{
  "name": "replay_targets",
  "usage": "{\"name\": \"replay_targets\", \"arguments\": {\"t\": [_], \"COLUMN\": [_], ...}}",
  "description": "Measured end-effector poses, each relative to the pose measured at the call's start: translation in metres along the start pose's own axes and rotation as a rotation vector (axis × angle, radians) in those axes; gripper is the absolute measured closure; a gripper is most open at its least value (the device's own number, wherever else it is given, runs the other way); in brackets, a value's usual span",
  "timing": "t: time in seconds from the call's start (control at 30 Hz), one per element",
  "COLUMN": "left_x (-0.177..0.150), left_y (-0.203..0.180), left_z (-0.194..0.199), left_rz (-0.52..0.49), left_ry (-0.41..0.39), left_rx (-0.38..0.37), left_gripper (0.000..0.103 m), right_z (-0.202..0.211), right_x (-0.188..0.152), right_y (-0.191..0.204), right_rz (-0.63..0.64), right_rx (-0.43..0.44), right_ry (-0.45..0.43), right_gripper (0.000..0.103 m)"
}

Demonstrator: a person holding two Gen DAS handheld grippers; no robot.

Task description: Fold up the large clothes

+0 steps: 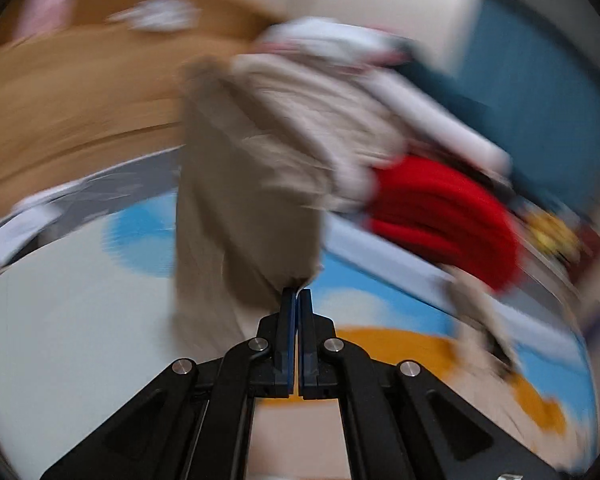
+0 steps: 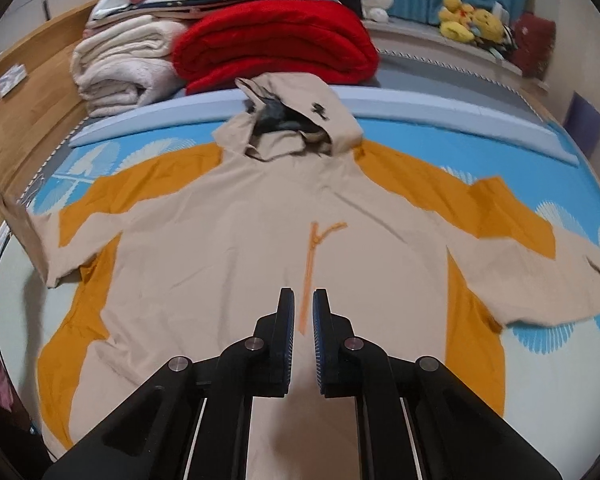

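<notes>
Your left claw (image 1: 299, 300) and right claw (image 2: 303, 300) look alike: matte black linkage arms, round silver pivot screws beside the fingers, blue pads lining each finger's inner face, ribbed on the right.

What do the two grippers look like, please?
Both the left gripper and the right gripper have matte black linkage arms with round silver pivot pins. Their flat fingers carry blue pads; the right ones look ribbed. No cables or hands show.

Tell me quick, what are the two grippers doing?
Left gripper: closed, holding the jacket sleeve.
Right gripper: slightly open, holding nothing.
</notes>
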State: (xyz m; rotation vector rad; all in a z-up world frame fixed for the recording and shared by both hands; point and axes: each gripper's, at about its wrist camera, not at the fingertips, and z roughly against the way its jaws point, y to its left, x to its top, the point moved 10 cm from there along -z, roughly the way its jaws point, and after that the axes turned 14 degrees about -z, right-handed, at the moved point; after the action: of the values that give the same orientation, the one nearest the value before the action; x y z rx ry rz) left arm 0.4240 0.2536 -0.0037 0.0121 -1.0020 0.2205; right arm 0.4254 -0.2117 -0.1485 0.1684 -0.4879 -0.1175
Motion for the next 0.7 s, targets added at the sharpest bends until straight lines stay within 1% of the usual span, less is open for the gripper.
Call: {"name": "replay_targets", "arguments": {"t": [0.03, 0.07, 0.1, 0.13, 0.17, 0.2, 0.23, 0.27, 0.3, 0.33, 0.37, 0.4, 0.43, 0.47, 0.53, 0.57, 0.63, 0.7], "left_x": [0.0, -0.004, -0.009, -0.021, -0.034, -0.053, -0.071, -0.094, -0.12, -0.14, -0.158, -0.163, -0.16, -0.149, -0.123, -0.111, -0.092, -0.09], "left_y": [-0.035, -0.08, -0.113, -0.154, -0.185, -0.222, -0.248, -0.275, -0.299, -0.314, -0.325, -0.327, -0.327, -0.325, -0.309, -0.295, -0.265, -0.246], "left_z": [0.005, 0.009, 0.012, 0.013, 0.014, 0.012, 0.009, 0.004, -0.003, -0.008, -0.011, -0.011, -0.006, 0.002, 0.017, 0.019, 0.031, 0.043], "left_rz": [-0.042, -0.088, -0.118, -0.154, -0.184, -0.213, -0.227, -0.238, -0.249, -0.256, -0.252, -0.245, -0.243, -0.254, -0.294, -0.299, -0.255, -0.198], "left_ry": [-0.004, 0.0, 0.01, 0.034, 0.058, 0.099, 0.147, 0.217, 0.308, 0.385, 0.455, 0.477, 0.476, 0.455, 0.399, 0.377, 0.35, 0.316], "left_rx": [-0.053, -0.125, -0.181, -0.248, -0.298, -0.357, -0.402, -0.455, -0.506, -0.54, -0.557, -0.55, -0.535, -0.514, -0.421, -0.365, -0.275, -0.233], "left_gripper": [0.103, 0.103, 0.103, 0.103, 0.103, 0.103, 0.103, 0.103, 0.103, 0.1, 0.1, 0.1, 0.1, 0.1, 0.1, 0.1, 0.099, 0.098], "right_z": [0.0, 0.002, 0.003, 0.006, 0.008, 0.011, 0.015, 0.017, 0.018, 0.02, 0.021, 0.023, 0.024, 0.026, 0.029, 0.032, 0.037, 0.04], "right_x": [-0.001, -0.003, -0.004, -0.006, -0.006, -0.007, -0.008, -0.009, -0.01, -0.011, -0.012, -0.013, -0.014, -0.014, -0.011, -0.008, -0.001, 0.005], "right_y": [-0.003, -0.007, -0.01, -0.013, -0.016, -0.018, -0.021, -0.023, -0.025, -0.029, -0.032, -0.034, -0.037, -0.04, -0.046, -0.049, -0.053, -0.052], "right_rz": [-0.016, -0.036, -0.048, -0.061, -0.069, -0.078, -0.094, -0.109, -0.125, -0.148, -0.163, -0.181, -0.188, -0.201, -0.221, -0.223, -0.219, -0.201], "right_rx": [0.003, 0.009, 0.013, 0.015, 0.015, 0.015, 0.013, 0.014, 0.017, 0.021, 0.022, 0.028, 0.03, 0.026, 0.027, 0.024, 0.019, 0.017], "right_ry": [0.012, 0.024, 0.03, 0.034, 0.032, 0.028, 0.024, 0.022, 0.021, 0.022, 0.022, 0.021, 0.019, 0.016, 0.001, -0.014, -0.051, -0.088], "right_gripper": [0.091, 0.09, 0.089, 0.087, 0.084, 0.082, 0.078, 0.076, 0.075, 0.075, 0.074, 0.074, 0.074, 0.074, 0.074, 0.074, 0.074, 0.074]}}
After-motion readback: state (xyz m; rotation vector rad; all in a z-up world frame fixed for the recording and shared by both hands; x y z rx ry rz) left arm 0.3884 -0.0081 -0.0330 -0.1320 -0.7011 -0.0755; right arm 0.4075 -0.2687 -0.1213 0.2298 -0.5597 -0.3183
